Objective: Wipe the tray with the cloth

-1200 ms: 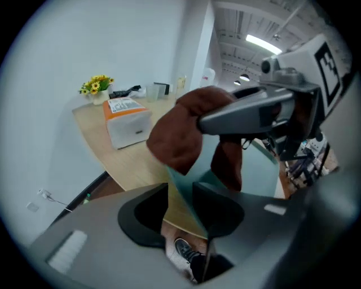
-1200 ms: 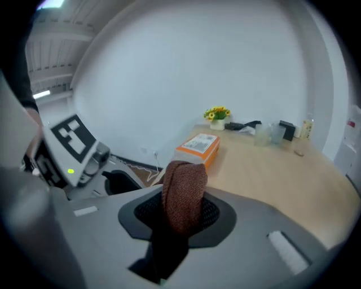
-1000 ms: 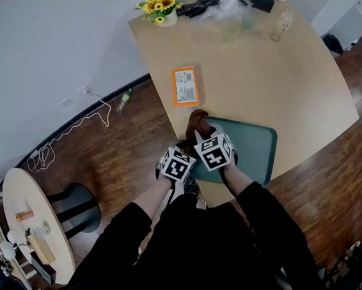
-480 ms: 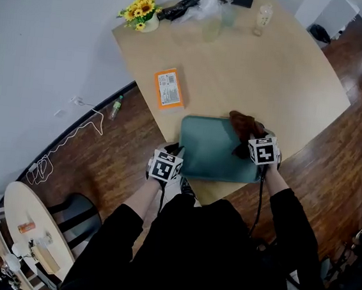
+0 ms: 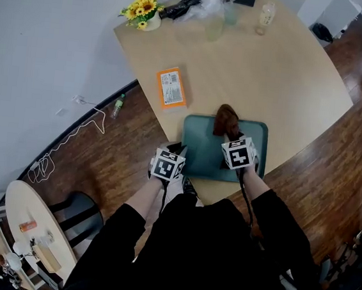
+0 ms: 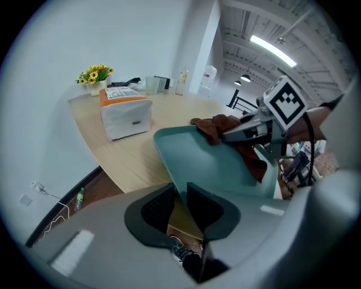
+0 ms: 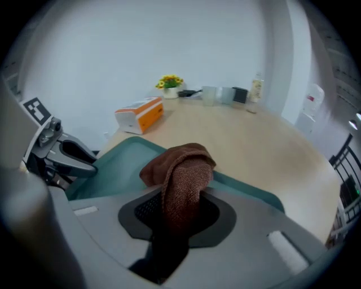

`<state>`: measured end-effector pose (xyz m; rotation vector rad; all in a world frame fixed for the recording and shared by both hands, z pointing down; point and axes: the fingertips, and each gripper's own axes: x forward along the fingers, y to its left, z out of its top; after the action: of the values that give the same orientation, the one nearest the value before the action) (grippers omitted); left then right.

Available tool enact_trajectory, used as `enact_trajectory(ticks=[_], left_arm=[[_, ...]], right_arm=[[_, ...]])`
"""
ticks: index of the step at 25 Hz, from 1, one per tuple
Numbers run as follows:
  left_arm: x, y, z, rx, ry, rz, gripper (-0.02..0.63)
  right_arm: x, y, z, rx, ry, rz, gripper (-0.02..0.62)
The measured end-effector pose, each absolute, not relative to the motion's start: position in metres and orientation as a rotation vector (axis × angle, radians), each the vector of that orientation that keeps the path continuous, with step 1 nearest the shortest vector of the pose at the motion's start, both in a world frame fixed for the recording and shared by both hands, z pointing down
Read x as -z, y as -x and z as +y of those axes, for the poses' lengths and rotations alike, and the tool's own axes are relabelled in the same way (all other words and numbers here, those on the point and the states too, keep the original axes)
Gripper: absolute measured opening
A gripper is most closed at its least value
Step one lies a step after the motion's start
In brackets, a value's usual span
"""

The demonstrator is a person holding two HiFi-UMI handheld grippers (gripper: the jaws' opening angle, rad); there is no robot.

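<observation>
A teal tray [image 5: 200, 146] lies at the near edge of the wooden table. My left gripper [image 5: 181, 153] is at its near left corner; the jaws are closing, and the tray's rim [image 6: 169, 169] runs between the pads of the left gripper [image 6: 179, 206], which pinch it. My right gripper [image 5: 228, 134] is shut on a brown cloth [image 5: 224, 120], which rests on the far middle of the tray. In the right gripper view the cloth [image 7: 183, 175] hangs out between the jaws over the tray [image 7: 115, 163].
An orange and white box [image 5: 171, 87] lies on the table left of the tray. Yellow flowers [image 5: 144, 8], a cup [image 5: 214, 29], a bottle [image 5: 266, 16] and black items stand along the far edge. A round side table [image 5: 24, 234] stands on the floor at lower left.
The right gripper has swept the cloth from the tray's left end to its far right corner and back to the far middle. The left gripper's jaws have closed on the tray's near left corner.
</observation>
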<state>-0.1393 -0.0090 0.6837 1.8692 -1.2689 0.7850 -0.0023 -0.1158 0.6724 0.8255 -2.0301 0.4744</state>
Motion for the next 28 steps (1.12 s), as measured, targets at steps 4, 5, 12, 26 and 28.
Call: enact_trajectory(ticks=[4,5,12,26,28], left_arm=[[-0.683,0.141,-0.01,-0.772,-1.883,-1.269,0.054],[-0.683,0.141,-0.01,-0.775,-1.883,-1.266,0.054],[-0.687,0.143,-0.009,-0.764,-1.882,-1.265,0.054],[-0.685,0.14,-0.007,-0.793,-1.868,-1.276,0.054],[-0.685,0.139,-0.006,-0.794,-1.865,-1.275,0.054]], right_arm=[[-0.673,0.108,-0.076,-0.359,-0.577,-2.098,0.089],[-0.673,0.124,-0.069,-0.356,-0.542,-2.108,0.089],[-0.675,0.125,-0.061,-0.342,-0.504,-2.122,0.089],[-0.673,-0.138,-0.118,-0.43,-0.949,-1.895,0.084],[-0.672,-0.123,-0.113,-0.428,-0.94,-1.9,0.084]])
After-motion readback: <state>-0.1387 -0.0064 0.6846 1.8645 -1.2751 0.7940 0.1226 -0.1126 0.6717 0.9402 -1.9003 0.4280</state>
